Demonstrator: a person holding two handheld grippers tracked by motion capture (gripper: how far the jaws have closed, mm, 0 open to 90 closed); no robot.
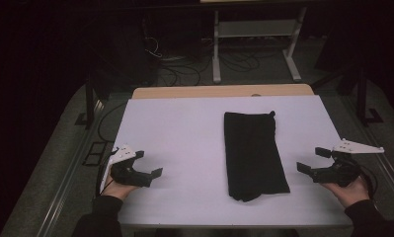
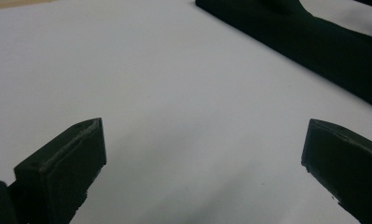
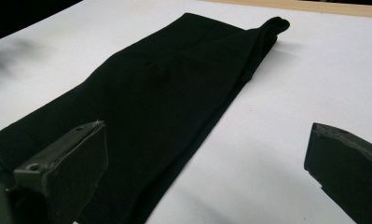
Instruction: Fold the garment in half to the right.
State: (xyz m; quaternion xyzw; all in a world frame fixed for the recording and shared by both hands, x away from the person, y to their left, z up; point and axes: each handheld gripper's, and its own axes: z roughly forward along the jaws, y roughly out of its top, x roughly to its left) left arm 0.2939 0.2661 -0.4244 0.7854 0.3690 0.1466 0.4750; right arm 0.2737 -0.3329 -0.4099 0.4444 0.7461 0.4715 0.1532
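The left gripper sits low at the near left of the white table, jaws spread wide with nothing between them, a hand behind it. Across the table the right gripper is just as wide and empty, near the right edge. Between them, nearer the right one, a folded black cloth lies flat, running lengthwise away from the person

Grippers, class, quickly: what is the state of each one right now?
Left gripper: open, holding nothing.
Right gripper: open, holding nothing, beside the black cloth.
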